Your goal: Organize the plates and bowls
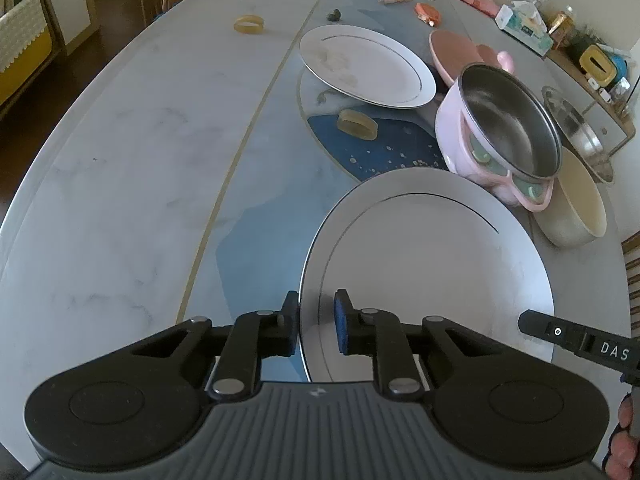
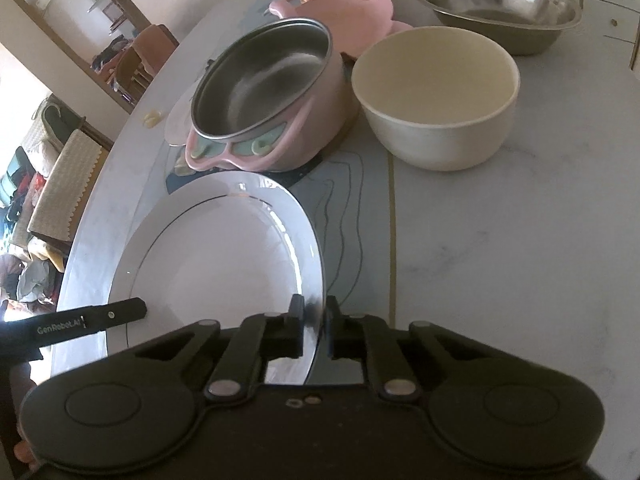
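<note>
A large white plate (image 1: 432, 264) (image 2: 216, 264) with a thin dark ring lies on the marble table (image 1: 120, 160) right in front of both grippers. My left gripper (image 1: 316, 308) straddles its left rim, one finger outside the edge and the blue pad on top, shut on it. My right gripper (image 2: 314, 312) pinches the plate's right rim between narrow jaws. Each gripper's finger shows at the edge of the other view. A second white plate (image 1: 368, 64) with food smears sits farther back. Behind the near plate stand a pink bowl with a steel liner (image 1: 508, 136) (image 2: 264, 80) and a cream bowl (image 1: 580, 212) (image 2: 436, 92).
A wide steel bowl (image 2: 496, 4) stands at the far right and a pink lid (image 2: 360, 4) behind the pink bowl. Two yellow rings (image 1: 357, 124) (image 1: 249, 24) lie on the table. A tissue box (image 1: 524, 24) and clutter line the back edge. A hand (image 1: 628, 436) shows bottom right.
</note>
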{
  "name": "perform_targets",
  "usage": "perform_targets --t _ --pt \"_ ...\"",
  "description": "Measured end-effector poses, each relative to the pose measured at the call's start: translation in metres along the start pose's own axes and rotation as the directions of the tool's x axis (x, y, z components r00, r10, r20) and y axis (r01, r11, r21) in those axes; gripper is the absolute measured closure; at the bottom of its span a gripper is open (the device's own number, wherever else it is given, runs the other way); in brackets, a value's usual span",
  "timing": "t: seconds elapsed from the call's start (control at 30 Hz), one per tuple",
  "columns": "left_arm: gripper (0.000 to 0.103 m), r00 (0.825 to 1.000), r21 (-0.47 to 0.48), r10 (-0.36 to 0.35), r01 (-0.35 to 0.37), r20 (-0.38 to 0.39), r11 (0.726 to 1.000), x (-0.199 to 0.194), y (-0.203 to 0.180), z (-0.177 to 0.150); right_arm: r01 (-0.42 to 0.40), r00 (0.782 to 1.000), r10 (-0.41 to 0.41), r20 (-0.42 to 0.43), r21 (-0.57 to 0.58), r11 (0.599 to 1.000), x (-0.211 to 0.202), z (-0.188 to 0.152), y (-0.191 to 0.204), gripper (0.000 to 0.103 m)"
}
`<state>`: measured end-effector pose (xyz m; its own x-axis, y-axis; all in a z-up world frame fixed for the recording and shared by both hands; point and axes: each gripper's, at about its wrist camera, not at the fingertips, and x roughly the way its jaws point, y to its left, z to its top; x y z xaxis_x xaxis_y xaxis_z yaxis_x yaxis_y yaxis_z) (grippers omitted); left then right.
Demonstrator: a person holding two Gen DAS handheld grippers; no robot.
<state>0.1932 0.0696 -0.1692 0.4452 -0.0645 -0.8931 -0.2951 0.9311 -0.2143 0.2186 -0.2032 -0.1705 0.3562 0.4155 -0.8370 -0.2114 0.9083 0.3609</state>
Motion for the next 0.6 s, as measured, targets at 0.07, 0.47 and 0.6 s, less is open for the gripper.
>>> perform_targets --t 0.07,0.47,0.6 --pt "0.09 1.0 0.0 -0.001 0.001 0.004 1.0 -0.002 0.001 -0.001 0.004 1.0 -0.004 -0.004 0.005 1.0 -0.001 -0.001 0.0 0.093" --pt "0.093 0.999 0.087 -0.036 0.036 -0.008 0.996 -0.021 -0.02 -0.028 0.007 1.0 -0.008 0.011 0.038 0.999 -0.03 -0.028 -0.018 0.095" --pt "0.093 0.997 0.154 -0.062 0.068 -0.039 0.986 -0.026 -0.037 -0.043 0.025 1.0 -0.025 0.008 0.081 0.996 -0.046 -0.042 -0.035 0.095"
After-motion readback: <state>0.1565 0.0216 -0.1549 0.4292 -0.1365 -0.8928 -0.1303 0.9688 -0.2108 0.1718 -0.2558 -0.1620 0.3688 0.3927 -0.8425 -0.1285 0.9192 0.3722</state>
